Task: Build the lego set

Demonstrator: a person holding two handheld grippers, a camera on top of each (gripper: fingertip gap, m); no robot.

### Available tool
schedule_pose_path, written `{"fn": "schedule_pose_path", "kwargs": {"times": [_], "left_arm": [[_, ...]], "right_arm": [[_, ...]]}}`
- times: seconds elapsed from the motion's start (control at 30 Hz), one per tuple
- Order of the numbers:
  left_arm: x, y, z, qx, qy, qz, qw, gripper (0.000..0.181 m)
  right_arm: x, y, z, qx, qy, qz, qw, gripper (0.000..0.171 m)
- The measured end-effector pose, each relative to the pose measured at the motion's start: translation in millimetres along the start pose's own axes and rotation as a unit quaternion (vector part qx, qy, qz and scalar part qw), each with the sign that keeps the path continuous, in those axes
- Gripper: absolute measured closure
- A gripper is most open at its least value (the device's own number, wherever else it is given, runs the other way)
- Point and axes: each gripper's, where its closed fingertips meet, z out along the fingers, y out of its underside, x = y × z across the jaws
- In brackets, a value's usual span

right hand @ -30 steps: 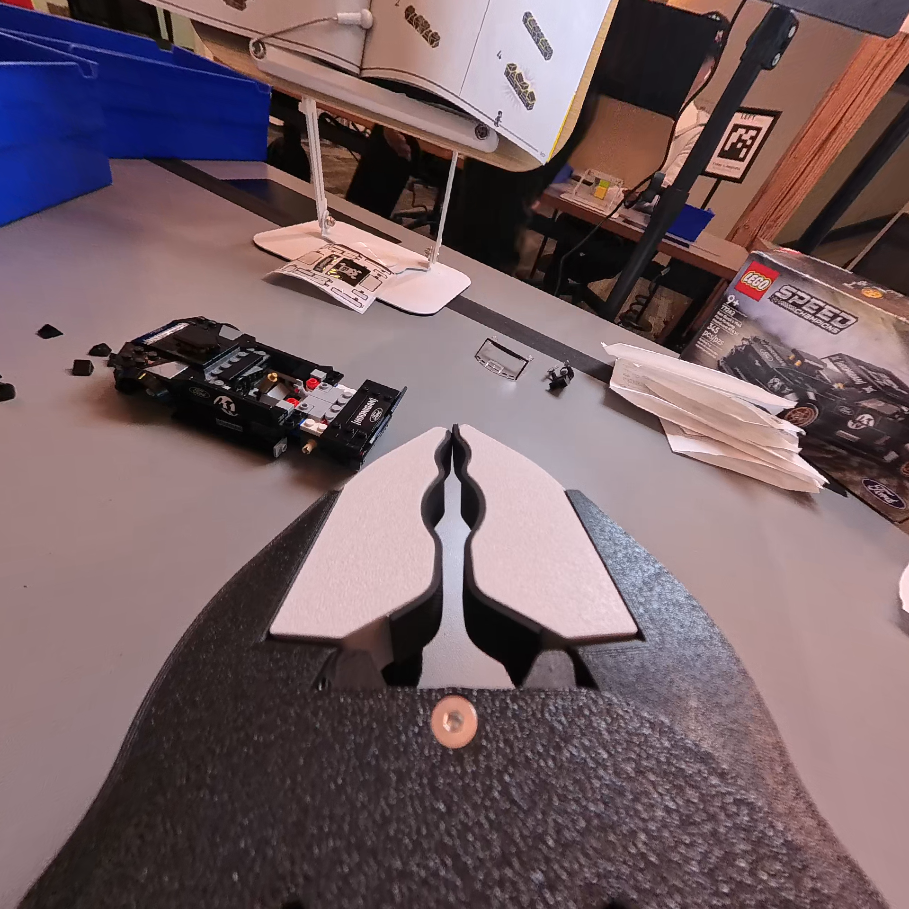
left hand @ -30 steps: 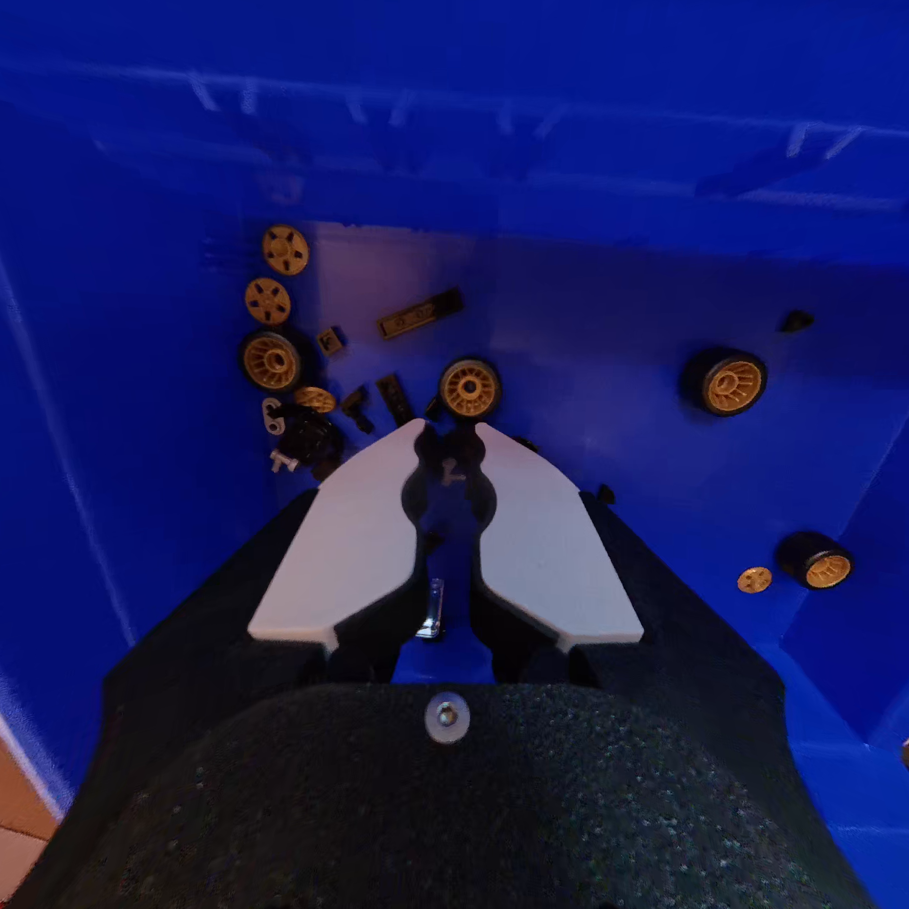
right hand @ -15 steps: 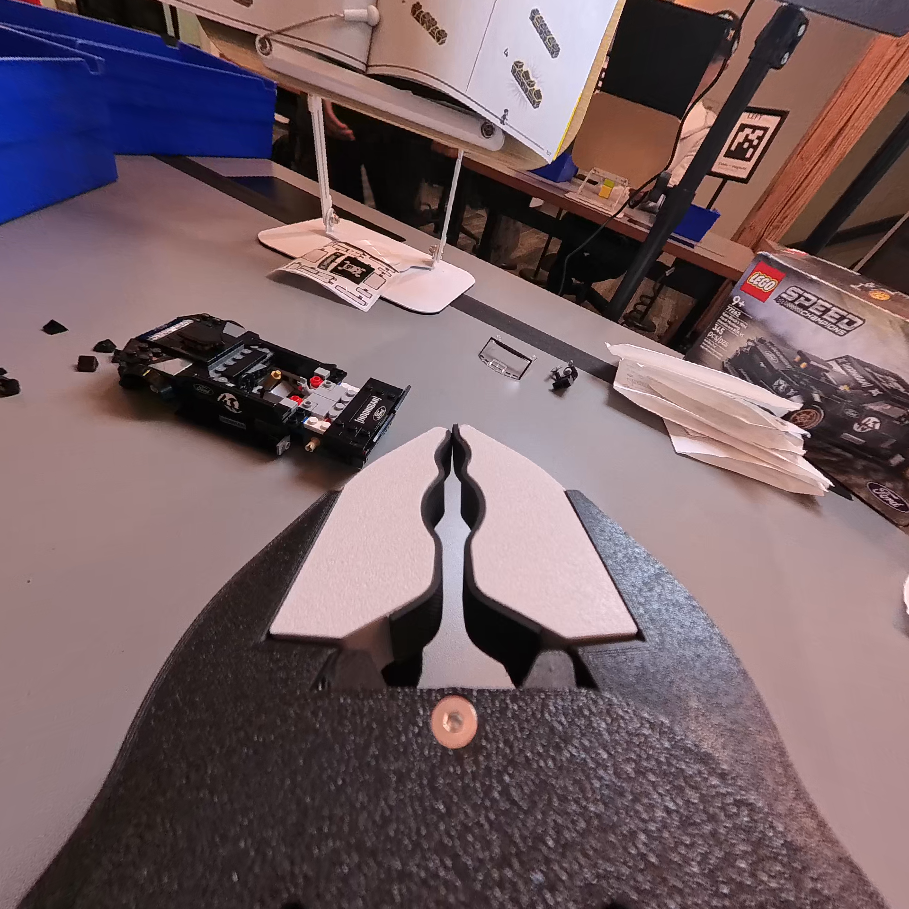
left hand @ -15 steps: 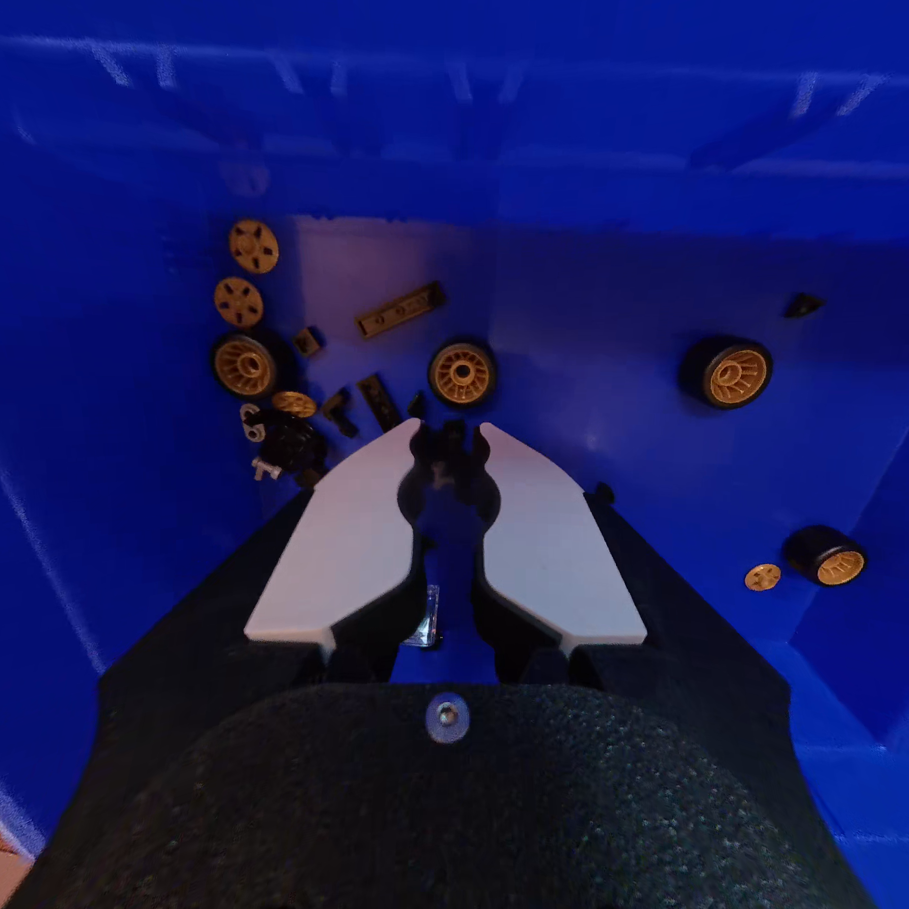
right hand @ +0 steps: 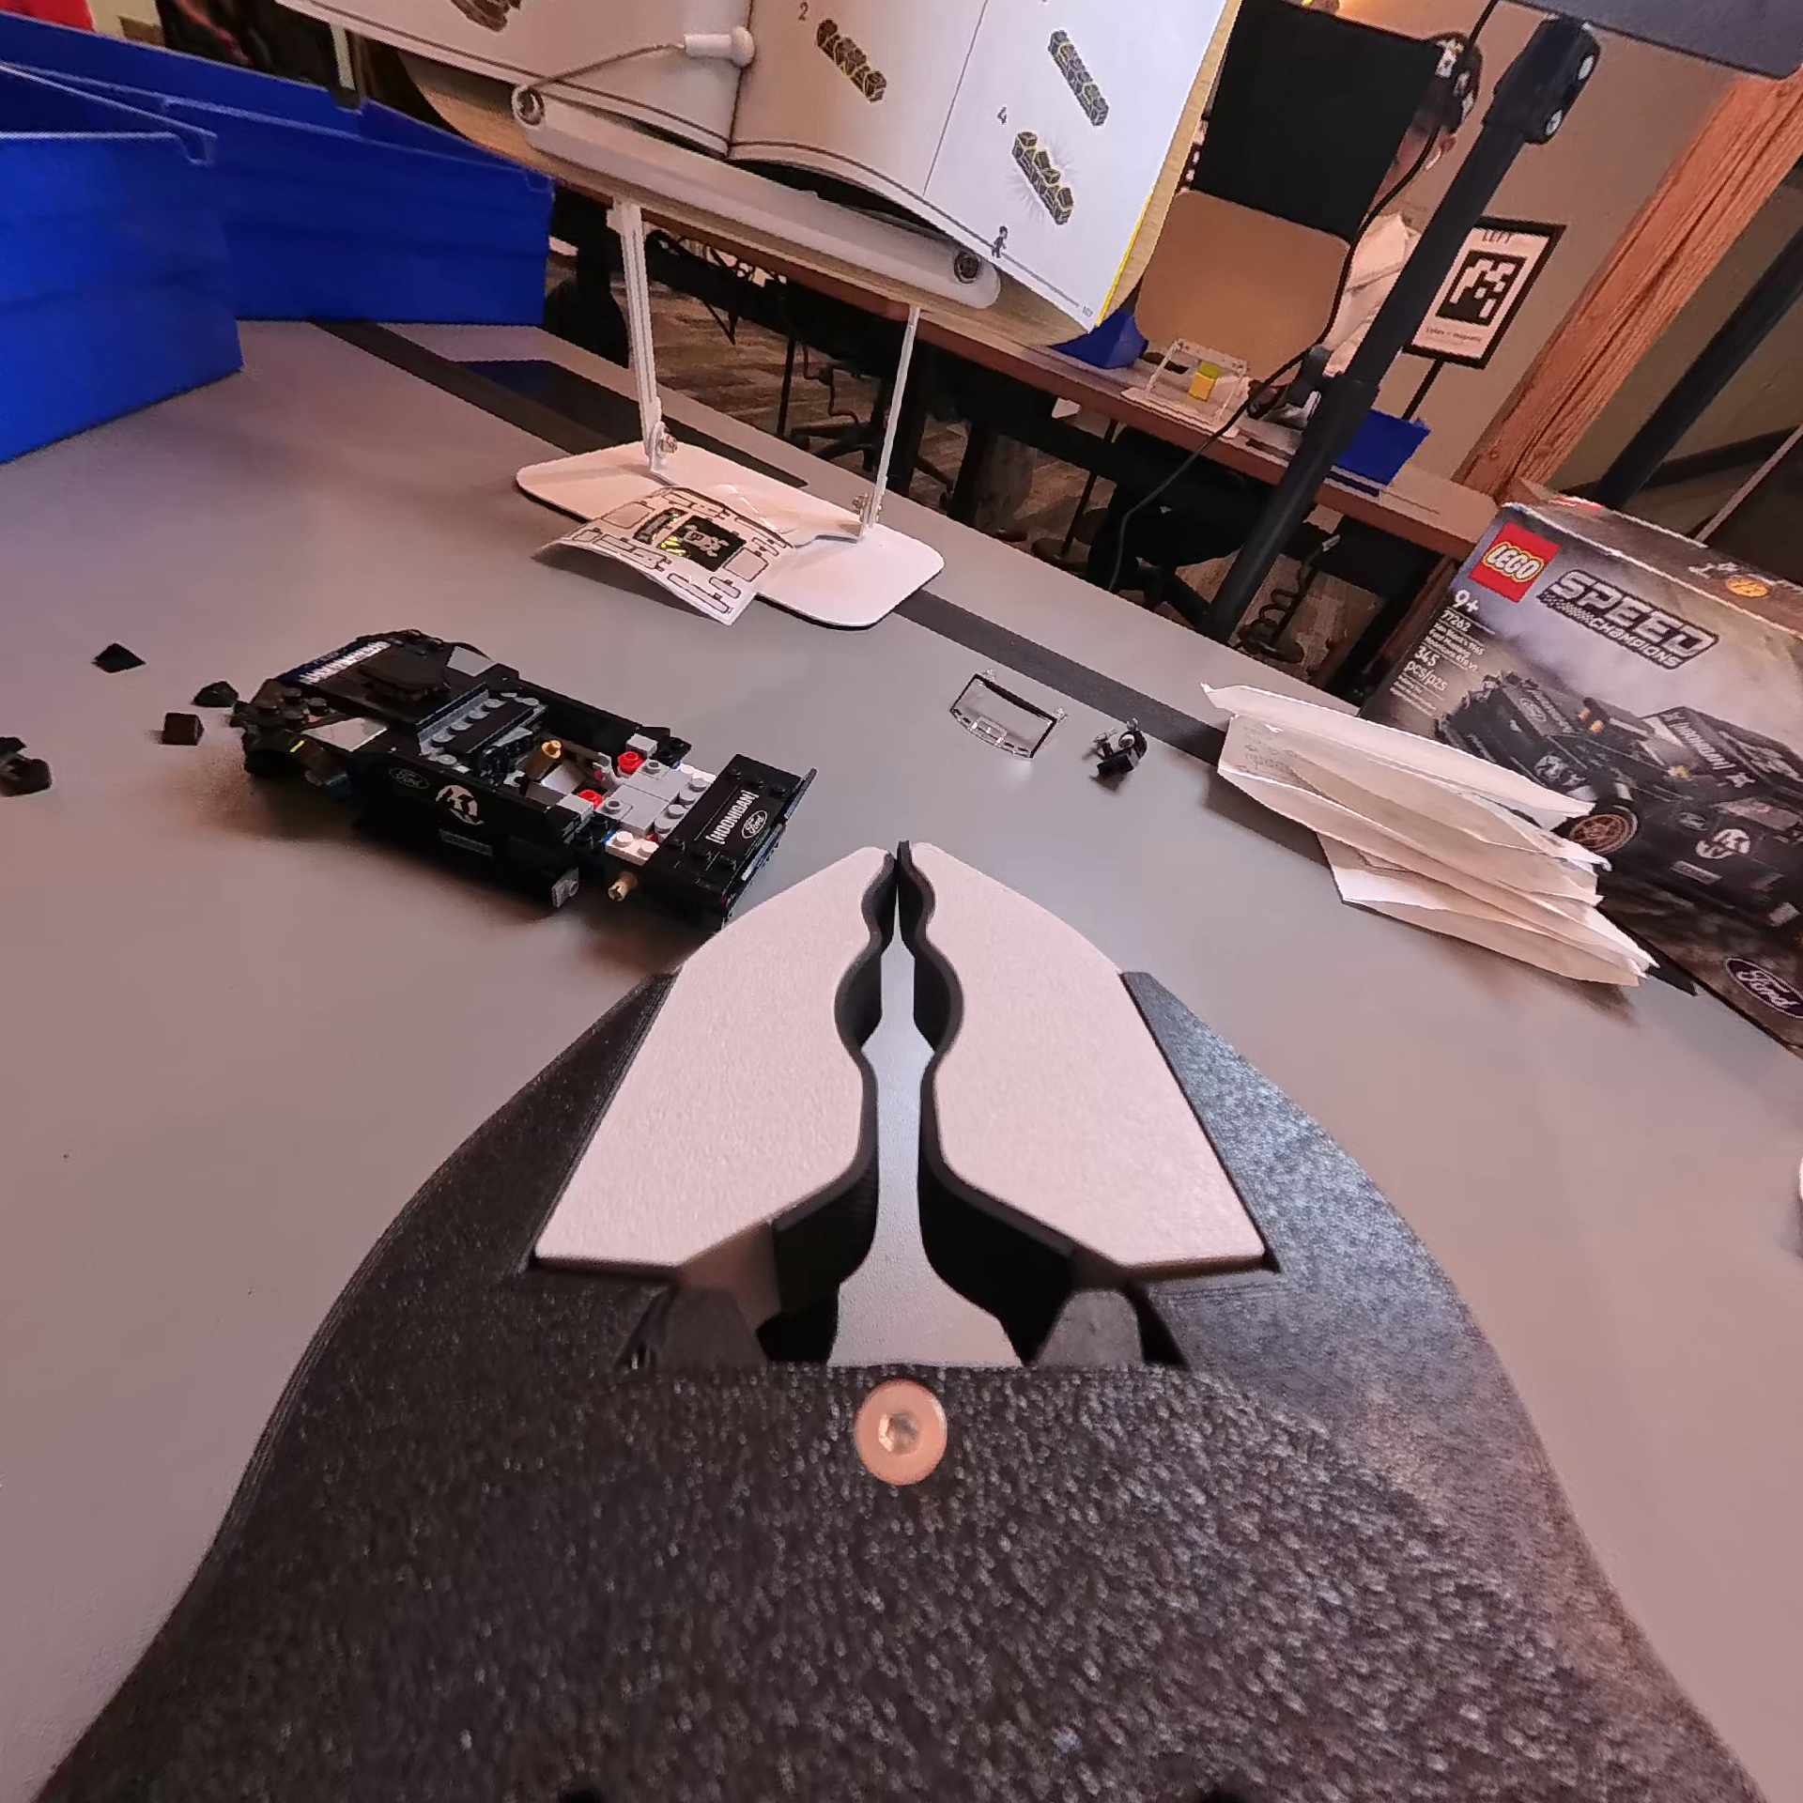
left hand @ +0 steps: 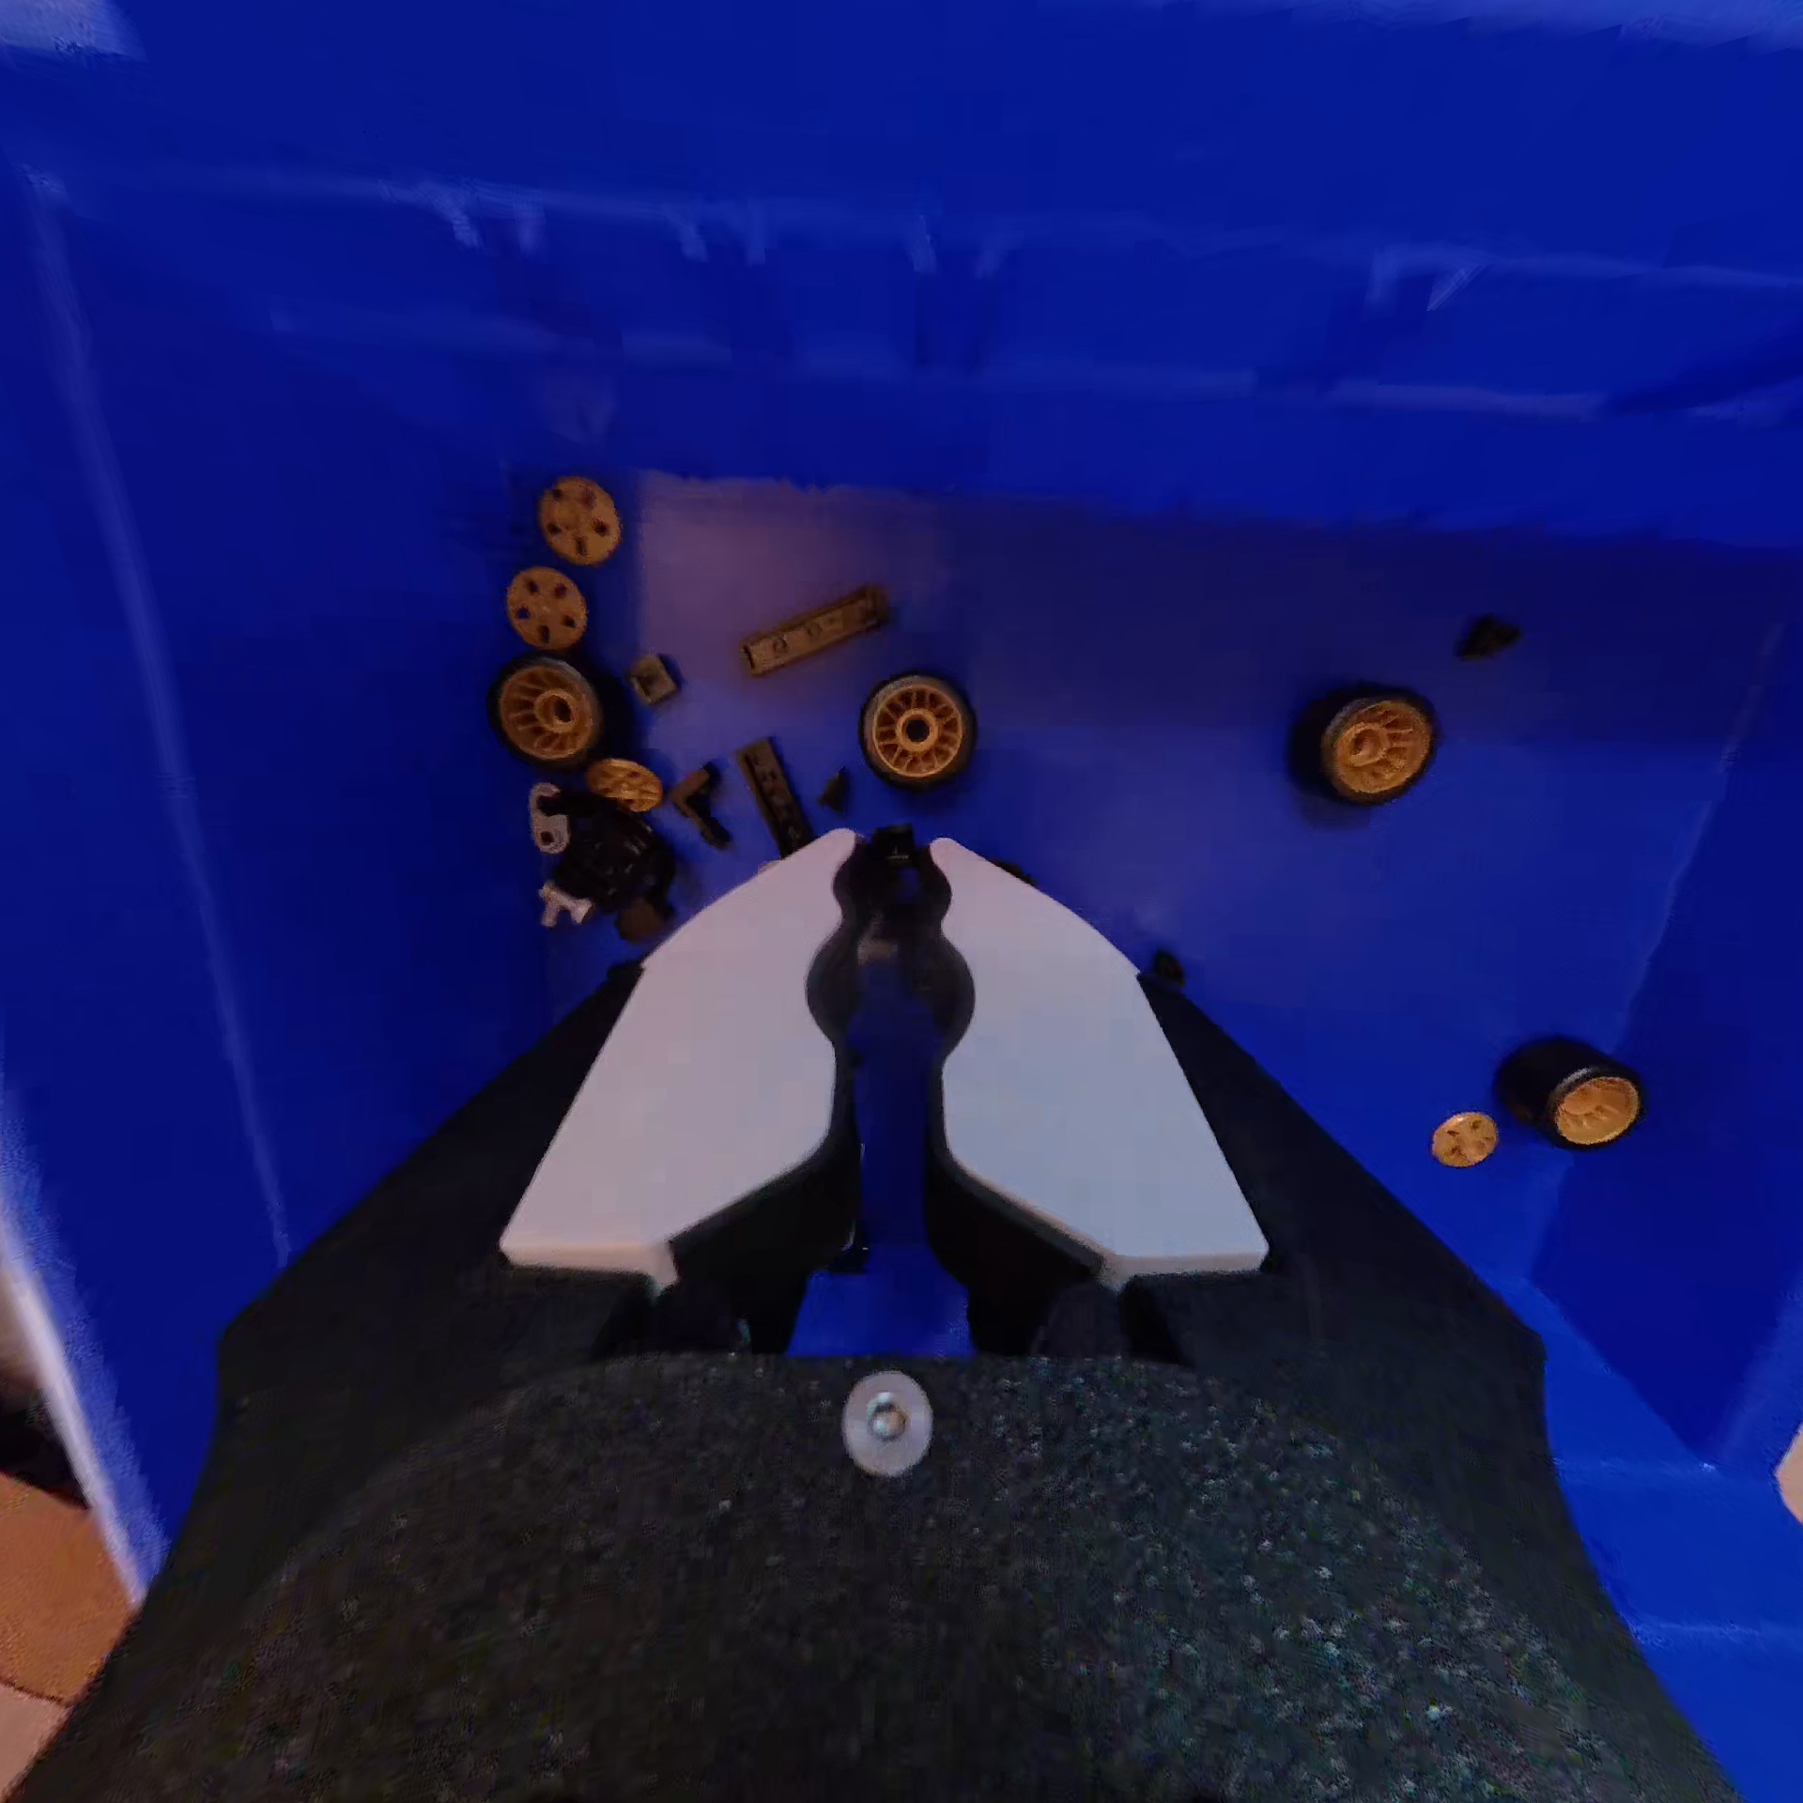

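One small black piece (left hand: 890,847) is pinched between the left gripper (left hand: 893,859) fingers inside the blue bin (left hand: 293,683), apparently to be carried next to the half-built car (right hand: 527,771) on the table (right hand: 293,1024), where the empty right gripper (right hand: 898,859) waits, fingers together.

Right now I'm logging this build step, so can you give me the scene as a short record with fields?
left gripper: inside the blue bin, shut on a small black piece
right gripper: shut, empty, above the grey table
car body: part-built, no wheels, on the table
wheels with tyres in bin: four, one at
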Motion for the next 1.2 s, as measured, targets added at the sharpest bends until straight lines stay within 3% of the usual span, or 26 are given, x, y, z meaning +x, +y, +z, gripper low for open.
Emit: {"fn": "schedule_pose_path", "kwargs": {"times": [0.13,0.27,0.43,0.6,0.77,0.9,1.07,1.2], "left_arm": [[16.3,-26.1,-36.8,0.127,0.016,-0.002,0.992,0.172],[58.3,-63.4,-85.2,0.292,0.066,0.023,0.954,0.172],[131.9,-103.5,-150.9,0.466,0.167,0.063,0.867,0.173],[212.4,-131.2,-200.8,0.567,0.268,0.11,0.771,0.173],[266.4,-155.1,-211.2,0.595,0.316,0.112,0.731,0.173],[308.7,-174.9,-198.0,0.611,0.374,0.076,0.694,0.173],[354.3,-194.8,-153.8,0.607,0.459,0.021,0.648,0.173],[360.3,-207.7,-134.3,0.597,0.529,-0.016,0.603,0.173]], "right_arm": [[-0.6,-0.9,-0.9,0.003,-0.001,-0.003,1.0,0.171],[-3.1,-4.2,-2.8,0.012,-0.003,-0.012,1.0,0.171],[-18.2,-20.8,-6.0,0.044,-0.035,-0.024,0.998,0.167],[-64.8,-72.0,-9.5,0.118,-0.131,-0.075,0.981,0.165],[-123.2,-140.9,-14.5,0.214,-0.228,-0.15,0.938,0.163],[-154.2,-175.0,-22.8,0.263,-0.277,-0.171,0.908,0.161],[-167.1,-175.7,-35.9,0.265,-0.32,-0.187,0.89,0.162],[-163.4,-156.3,-42.3,0.223,-0.34,-0.207,0.89,0.164]]}}
